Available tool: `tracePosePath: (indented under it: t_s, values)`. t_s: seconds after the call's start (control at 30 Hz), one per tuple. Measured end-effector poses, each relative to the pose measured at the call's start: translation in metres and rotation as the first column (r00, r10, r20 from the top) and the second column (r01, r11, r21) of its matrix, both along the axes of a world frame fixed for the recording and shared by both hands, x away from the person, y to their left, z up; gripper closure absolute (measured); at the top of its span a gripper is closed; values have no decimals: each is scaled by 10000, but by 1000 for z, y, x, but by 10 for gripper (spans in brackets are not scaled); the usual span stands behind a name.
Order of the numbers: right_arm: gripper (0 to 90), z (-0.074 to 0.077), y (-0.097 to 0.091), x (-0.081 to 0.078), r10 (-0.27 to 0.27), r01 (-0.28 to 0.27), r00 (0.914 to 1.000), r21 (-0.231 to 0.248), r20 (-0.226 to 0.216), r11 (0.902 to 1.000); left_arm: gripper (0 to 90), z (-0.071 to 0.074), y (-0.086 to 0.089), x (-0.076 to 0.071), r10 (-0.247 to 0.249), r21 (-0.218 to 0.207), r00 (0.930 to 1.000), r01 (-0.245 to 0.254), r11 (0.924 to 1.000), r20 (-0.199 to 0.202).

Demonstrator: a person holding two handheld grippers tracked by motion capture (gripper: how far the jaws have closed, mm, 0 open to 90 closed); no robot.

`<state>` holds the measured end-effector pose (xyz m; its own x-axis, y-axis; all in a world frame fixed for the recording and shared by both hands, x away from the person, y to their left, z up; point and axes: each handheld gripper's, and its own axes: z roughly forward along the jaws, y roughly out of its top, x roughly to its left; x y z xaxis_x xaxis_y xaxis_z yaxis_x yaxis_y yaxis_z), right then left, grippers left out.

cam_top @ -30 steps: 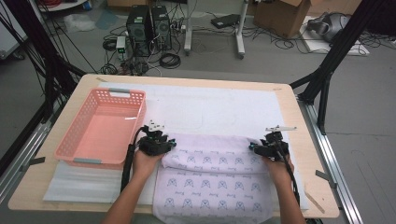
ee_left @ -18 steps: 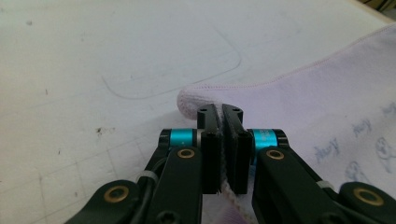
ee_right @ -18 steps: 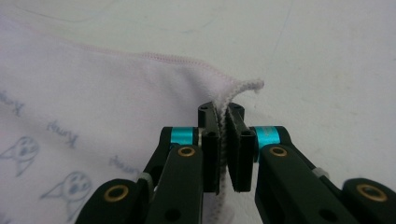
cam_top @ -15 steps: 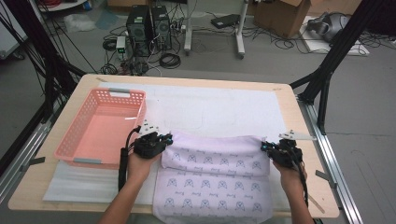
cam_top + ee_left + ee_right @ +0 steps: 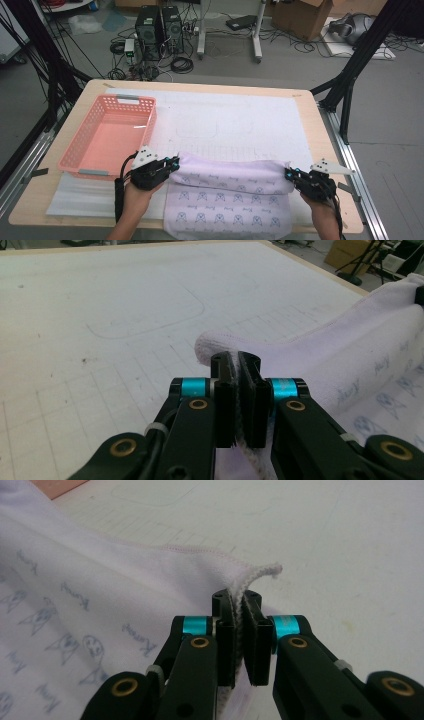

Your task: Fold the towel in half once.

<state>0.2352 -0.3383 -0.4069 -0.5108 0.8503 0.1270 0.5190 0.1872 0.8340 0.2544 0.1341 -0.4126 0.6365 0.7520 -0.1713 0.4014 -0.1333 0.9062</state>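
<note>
Lilac terry cloth (image 5: 227,200), printed with small blue-grey figures, spread over the near edge of the white gridded mat (image 5: 235,125), far hem lifted and rolled back toward the person into a puffy fold. Left gripper (image 5: 174,163) clamped on the left corner of that fold, with a thin line of towel pinched between both black jaws in the left gripper view (image 5: 239,390); jaws just closed onto it, pads pressing the fabric. Right gripper (image 5: 288,173) likewise clamped on the right corner, hem and a frayed tip of cloth sticking up past the jaws in the right gripper view (image 5: 240,630); jaws also just closed, fabric squeezed between them. Hands (image 5: 137,197) and forearms entering from the bottom of the high view, one at each side of the cloth. Farther off, to the left, a pink slotted basket (image 5: 90,162) sitting partly on the mat, just beside the left gripper. Beyond, bare mat and the wooden table (image 5: 305,100) rim, then grey floor with computer towers (image 5: 160,25), cables and a cardboard box (image 5: 300,12).
</note>
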Motion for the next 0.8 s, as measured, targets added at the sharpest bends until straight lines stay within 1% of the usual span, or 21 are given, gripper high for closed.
tracePosePath:
  t_s: [0.03, 0.13, 0.17, 0.3, 0.33, 0.43, 0.5, 0.57, 0.6, 0.63, 0.67, 0.7, 0.73, 0.77, 0.8]
  values:
    - [849, 0, 0, -4, 45, -45, 10000, 20, 6, 10000, 854, -1, 1, -4, -39, -35, 10000, 39, 10000, 11]
    - [849, -2, -1, -16, 212, -211, 9998, -37, 49, 9998, 852, -4, 1, -15, -245, 99, 9997, 246, 9996, -58]
    - [849, -3, -2, -19, 271, -271, 9996, -9, -32, 9996, 852, -5, 1, -18, -293, 115, 9996, 294, 9995, -61]
    - [848, -8, -3, -31, 568, -576, 9977, -201, -358, 9981, 852, -12, 4, -28, -475, 183, 9985, 481, 9987, -287]
    - [849, -10, -4, -33, 565, -578, 9975, -316, -414, 9978, 852, -14, 4, -30, -514, 203, 9979, 522, 9984, -383]
    - [849, -18, -6, -36, 671, -690, 9948, -218, -765, 9974, 852, -22, 5, -33, -627, 349, 9956, 652, 9973, -693]
    - [849, -22, -4, -39, 788, -831, 9917, -389, -1013, 9958, 851, -27, 5, -36, -704, 490, 9940, 746, 9960, -832]
    - [849, -24, -2, -43, 912, -978, 9888, -507, -1183, 9939, 839, -28, 7, -38, -772, 470, 9918, 823, 9955, -1021]
    - [844, -25, -2, -44, 939, -1018, 9885, -627, -1182, 9928, 808, -28, 7, -37, -829, 434, 9894, 886, 9951, -1189]
    - [815, -25, -3, -46, 974, -1066, 9877, -702, -1227, 9918, 717, -27, 7, -35, -763, 463, 9888, 828, 9955, -1280]
    - [721, -25, -4, -46, 957, -1053, 9884, -781, -1184, 9914, 606, -26, 7, -32, -693, 420, 9892, 753, 9963, -1289]
    - [663, -24, -6, -46, 692, -775, 9912, -707, -1128, 9945, 525, -24, 7, -29, -607, 275, 9899, 648, 9975, -1281]
    - [655, -22, -10, -44, 555, -607, 9941, -537, -935, 9967, 488, -21, 7, -25, -468, 147, 9918, 489, 9987, -1187]
    - [622, -19, -13, -43, 350, -373, 9971, -330, -681, 9988, 467, -18, 8, -21, -359, 22, 9936, 363, 9993, -1071]
    - [612, -15, -15, -41, 110, -117, 9989, -148, -457, 9998, 457, -15, 8, -16, -243, -36, 9949, 240, 9997, -983]
